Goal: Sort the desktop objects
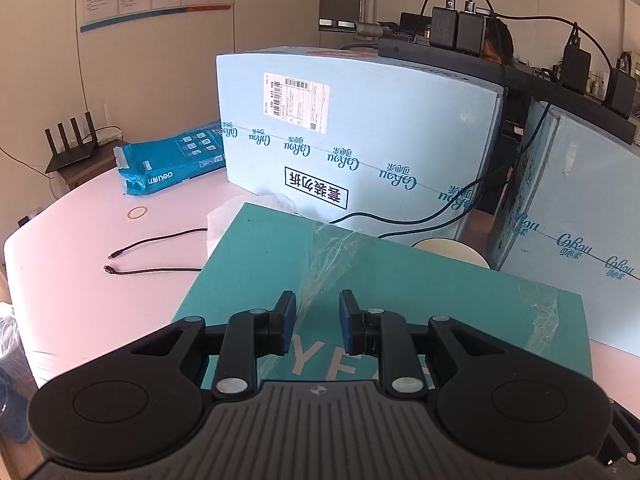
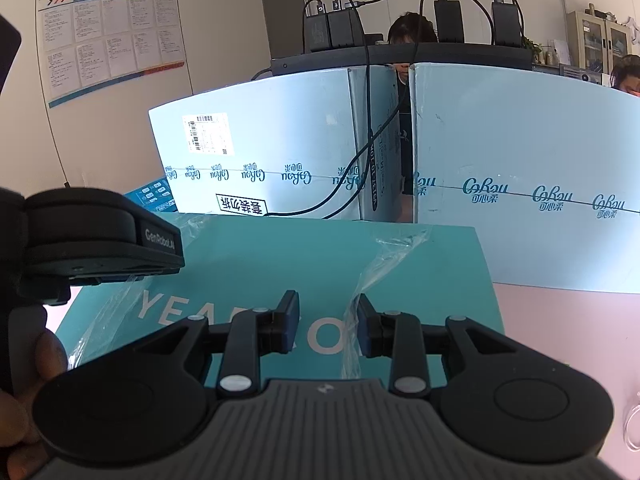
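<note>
left claw (image 1: 317, 305): jaws slightly apart over teal box (image 1: 256, 264), gripping nothing | right claw (image 2: 328, 305): likewise parted, empty | teal box flat on bench (image 1: 100, 240), before blue cartons (image 1: 400, 128)

Teal box (image 1: 260, 264), white lettering, clear tape. Pale blue cartons (image 1: 400, 128), dark teal script logos. Counter (image 1: 100, 300) pinkish white. Blue paper pack (image 1: 172, 160). Black cable (image 1: 156, 238). Tan rubber band (image 1: 137, 212).

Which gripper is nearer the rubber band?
Left. The left gripper hovers over the teal box beside the rubber band; the right gripper is further right.
</note>
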{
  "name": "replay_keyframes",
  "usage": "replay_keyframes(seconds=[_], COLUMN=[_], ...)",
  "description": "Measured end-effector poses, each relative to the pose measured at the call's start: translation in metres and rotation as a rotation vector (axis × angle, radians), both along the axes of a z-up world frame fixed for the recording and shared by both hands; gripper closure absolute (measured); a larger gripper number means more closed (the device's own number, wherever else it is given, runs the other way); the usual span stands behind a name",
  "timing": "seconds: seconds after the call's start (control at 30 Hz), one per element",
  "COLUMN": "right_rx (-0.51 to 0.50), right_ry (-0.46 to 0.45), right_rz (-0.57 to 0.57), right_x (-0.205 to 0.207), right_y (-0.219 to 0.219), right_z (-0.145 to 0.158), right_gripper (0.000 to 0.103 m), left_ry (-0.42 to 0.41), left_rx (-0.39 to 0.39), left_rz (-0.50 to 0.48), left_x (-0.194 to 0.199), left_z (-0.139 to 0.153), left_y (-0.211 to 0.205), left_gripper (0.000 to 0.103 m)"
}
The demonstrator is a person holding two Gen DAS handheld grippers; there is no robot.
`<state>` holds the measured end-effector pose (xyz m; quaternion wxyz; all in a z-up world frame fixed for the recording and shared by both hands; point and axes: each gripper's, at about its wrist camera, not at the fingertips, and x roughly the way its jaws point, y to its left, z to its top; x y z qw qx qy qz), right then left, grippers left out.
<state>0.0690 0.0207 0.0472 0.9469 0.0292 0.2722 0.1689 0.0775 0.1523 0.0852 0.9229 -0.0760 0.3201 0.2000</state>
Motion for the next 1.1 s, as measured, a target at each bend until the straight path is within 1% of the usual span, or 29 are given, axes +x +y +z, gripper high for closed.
replay_keyframes(seconds=[0.17,0.2,0.3,0.4,0.5,0.57,0.6,0.67,0.73,0.77,0.8,0.87,0.9,0.97,1.0,1.07,1.1], right_rx=[-0.004,-0.004,0.003,-0.005,-0.001,-0.003,0.001,0.008,0.008,0.008,0.012,0.028,0.035,0.028,0.028,0.048,0.06], right_ry=[0.007,0.012,0.02,0.019,0.024,0.029,0.031,0.035,0.031,0.027,0.022,0.011,0.005,-0.011,-0.014,-0.017,-0.021], right_rz=[-0.002,-0.003,0.001,0.013,0.017,0.018,0.023,0.03,0.044,0.053,0.057,0.055,0.055,0.048,0.044,0.033,0.025], right_x=[0.004,0.005,0.007,0.006,0.007,0.008,0.008,0.008,0.007,0.006,0.005,0.002,0.0,-0.002,-0.003,-0.005,-0.006], right_y=[0.001,0.001,0.001,0.003,0.003,0.003,0.002,0.001,0.002,0.002,0.001,-0.002,-0.004,-0.007,-0.009,-0.016,-0.02], right_z=[-0.003,-0.004,-0.008,-0.009,-0.011,-0.011,-0.012,-0.013,-0.013,-0.013,-0.014,-0.014,-0.013,-0.012,-0.012,-0.012,-0.012], right_gripper=[0.069,0.069,0.069,0.069,0.069,0.068,0.065,0.061,0.053,0.046,0.041,0.039,0.035,0.031,0.031,0.031,0.031], left_ry=[0.011,0.015,0.033,0.036,0.049,0.064,0.071,0.087,0.104,0.11,0.113,0.116,0.119,0.126,0.126,0.124,0.124], left_rx=[0.013,0.015,-0.005,0.008,-0.027,-0.023,-0.024,-0.048,-0.069,-0.075,-0.081,-0.094,-0.102,-0.114,-0.115,-0.114,-0.112], left_rz=[-0.008,-0.013,-0.029,-0.064,-0.101,-0.1,-0.097,-0.094,-0.084,-0.079,-0.076,-0.071,-0.069,-0.064,-0.063,-0.061,-0.059], left_x=[0.006,0.007,0.011,0.013,0.015,0.017,0.017,0.018,0.018,0.018,0.018,0.017,0.017,0.016,0.016,0.015,0.014], left_z=[-0.006,-0.008,-0.011,-0.013,-0.015,-0.018,-0.019,-0.022,-0.025,-0.026,-0.027,-0.028,-0.029,-0.029,-0.029,-0.028,-0.027], left_y=[0.001,0.001,0.003,0.0,-0.004,-0.006,-0.007,-0.007,-0.005,-0.005,-0.004,-0.004,-0.003,-0.004,-0.004,-0.007,-0.008], left_gripper=[0.085,0.083,0.07,0.066,0.062,0.058,0.056,0.054,0.053,0.051,0.048,0.044,0.038,0.032,0.027,0.022,0.017])
